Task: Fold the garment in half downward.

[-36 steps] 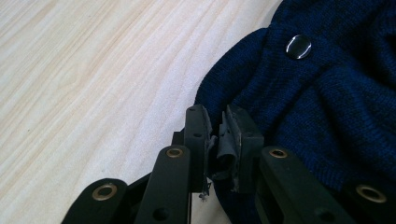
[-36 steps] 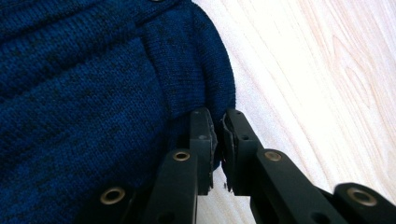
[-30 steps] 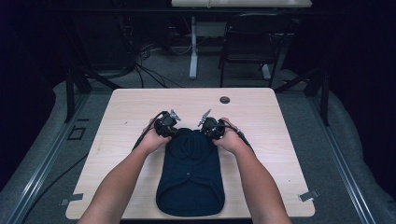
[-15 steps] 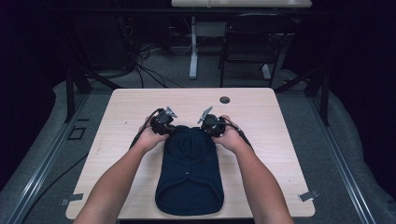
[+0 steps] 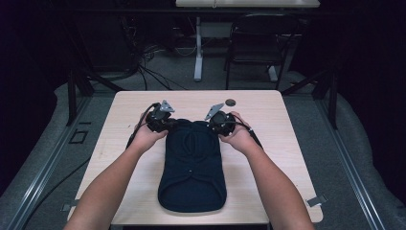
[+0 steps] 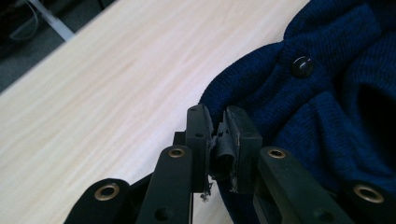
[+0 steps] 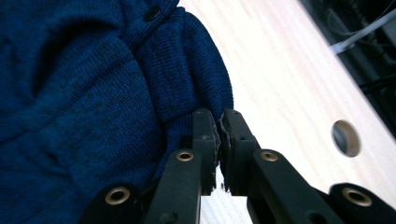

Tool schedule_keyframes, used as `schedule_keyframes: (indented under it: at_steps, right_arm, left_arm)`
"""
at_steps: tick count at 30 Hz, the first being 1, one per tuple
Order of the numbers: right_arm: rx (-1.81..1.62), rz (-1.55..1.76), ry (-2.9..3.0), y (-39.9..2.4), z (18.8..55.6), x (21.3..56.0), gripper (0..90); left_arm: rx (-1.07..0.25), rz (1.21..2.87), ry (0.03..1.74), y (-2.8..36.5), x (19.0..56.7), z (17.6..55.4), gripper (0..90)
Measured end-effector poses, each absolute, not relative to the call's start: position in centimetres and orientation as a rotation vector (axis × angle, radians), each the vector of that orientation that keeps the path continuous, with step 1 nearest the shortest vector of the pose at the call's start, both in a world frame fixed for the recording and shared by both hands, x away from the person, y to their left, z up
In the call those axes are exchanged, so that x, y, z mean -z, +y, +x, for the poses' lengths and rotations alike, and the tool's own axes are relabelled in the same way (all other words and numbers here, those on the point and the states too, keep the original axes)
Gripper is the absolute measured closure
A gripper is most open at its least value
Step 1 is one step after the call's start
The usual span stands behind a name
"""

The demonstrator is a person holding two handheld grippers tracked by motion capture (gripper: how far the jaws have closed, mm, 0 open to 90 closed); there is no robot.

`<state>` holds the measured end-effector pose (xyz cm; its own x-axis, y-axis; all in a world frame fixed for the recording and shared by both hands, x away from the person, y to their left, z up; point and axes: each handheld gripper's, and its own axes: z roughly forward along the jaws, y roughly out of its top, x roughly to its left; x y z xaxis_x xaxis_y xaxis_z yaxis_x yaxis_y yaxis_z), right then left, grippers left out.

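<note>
On the pale wooden bench [image 5: 268,115], the left gripper [image 5: 168,125] and right gripper [image 5: 214,125] each pinch the folded navy knitted garment's [image 5: 194,167] 12 o'clock corners.

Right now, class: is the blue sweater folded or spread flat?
Folded. The blue sweater lies as a narrow bundle with no sleeves spread, and the left gripper and right gripper pinch its far corners.

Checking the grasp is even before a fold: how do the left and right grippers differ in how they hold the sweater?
The left gripper bites the navy sweater at its far left corner, the right gripper at its far right. A bunched fold shows between the left jaws; the right jaws pinch a thinner edge. Both are shut on knit, level with each other.
</note>
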<state>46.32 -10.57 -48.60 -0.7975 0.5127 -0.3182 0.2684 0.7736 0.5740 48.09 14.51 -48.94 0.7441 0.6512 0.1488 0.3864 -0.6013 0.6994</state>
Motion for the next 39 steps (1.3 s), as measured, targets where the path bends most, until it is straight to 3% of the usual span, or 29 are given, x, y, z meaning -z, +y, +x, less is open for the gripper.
schedule_keyframes:
  at_steps: [39]
  right_arm:
    - [-0.764,0.528,2.213,-9.5,46.1,39.9,85.2]
  left_arm:
    - [-0.849,2.116,0.732,14.7,39.8,47.6,80.8]
